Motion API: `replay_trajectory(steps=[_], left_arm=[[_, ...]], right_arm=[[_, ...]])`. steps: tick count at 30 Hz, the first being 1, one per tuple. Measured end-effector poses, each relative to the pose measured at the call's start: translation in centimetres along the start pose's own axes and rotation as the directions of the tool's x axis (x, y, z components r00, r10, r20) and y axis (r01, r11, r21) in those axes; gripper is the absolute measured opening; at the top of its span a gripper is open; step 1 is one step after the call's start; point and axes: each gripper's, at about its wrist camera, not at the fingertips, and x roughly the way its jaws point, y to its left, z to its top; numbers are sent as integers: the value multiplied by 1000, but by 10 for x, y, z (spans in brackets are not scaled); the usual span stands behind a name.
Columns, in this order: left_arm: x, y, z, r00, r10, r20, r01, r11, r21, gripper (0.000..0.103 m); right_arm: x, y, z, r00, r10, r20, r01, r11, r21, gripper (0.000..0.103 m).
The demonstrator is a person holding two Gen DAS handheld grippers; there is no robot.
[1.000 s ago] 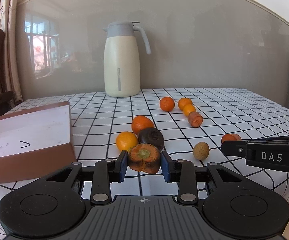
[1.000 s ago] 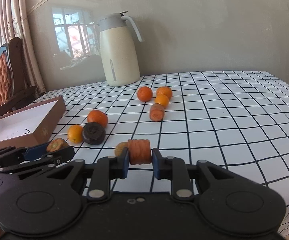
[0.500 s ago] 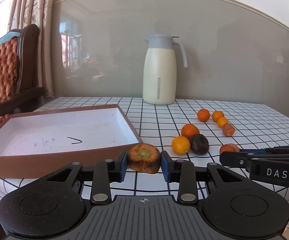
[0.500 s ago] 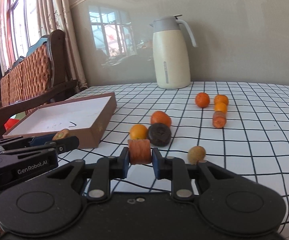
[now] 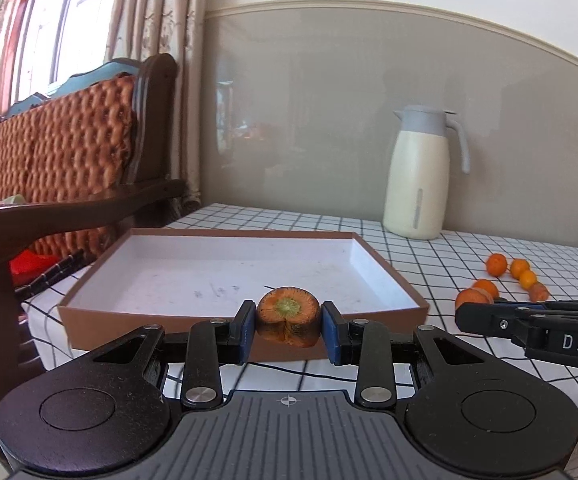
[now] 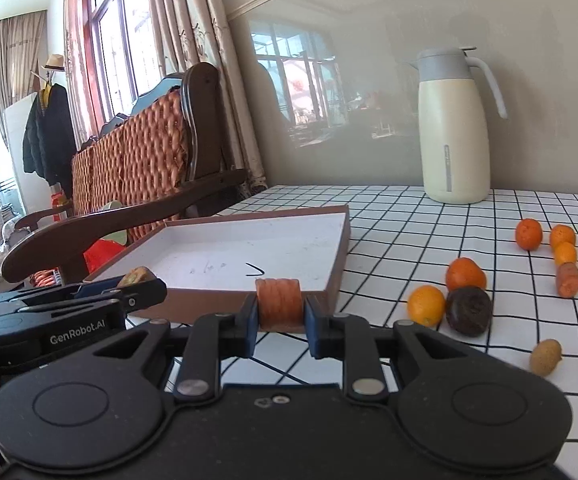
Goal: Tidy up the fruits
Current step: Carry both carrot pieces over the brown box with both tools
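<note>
Pinching carrot top (image 5: 288, 316) between left fingers (image 5: 245, 330); right fingers (image 6: 249, 320) clamping carrot chunk (image 6: 279, 303), both near box (image 5: 225, 276).

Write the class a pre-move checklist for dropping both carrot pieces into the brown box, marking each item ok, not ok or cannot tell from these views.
1. Left gripper clamps the carrot top: ok, both pads touch it.
2. Right gripper clamps the carrot chunk: ok.
3. Brown box has room: ok, nothing lies on its white floor.
4. Pieces already past the box's near wall: cannot tell; from both wrist views they seem level with it.
5. Grippers apart from each other: ok, side by side with a gap.
6. Loose fruit out of the path: ok, the oranges and dark fruit lie right of the box.
</note>
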Motion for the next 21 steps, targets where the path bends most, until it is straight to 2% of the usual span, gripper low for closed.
replay_trajectory(steps=[4,11,21], left_arm=[[2,26,3,998,59,7,-58,997,-43,35],[9,55,9,992,122,20,-120,990,-72,35],[38,92,23,979,203,12,-201,974,-104,35]], right_arm=[[12,8,6,1000,23,6,-23,1000,0,15],[28,15,16,999,28,16,-28,1000,-2,15],[57,16,35,999,-18,38,19,999,-32,15]])
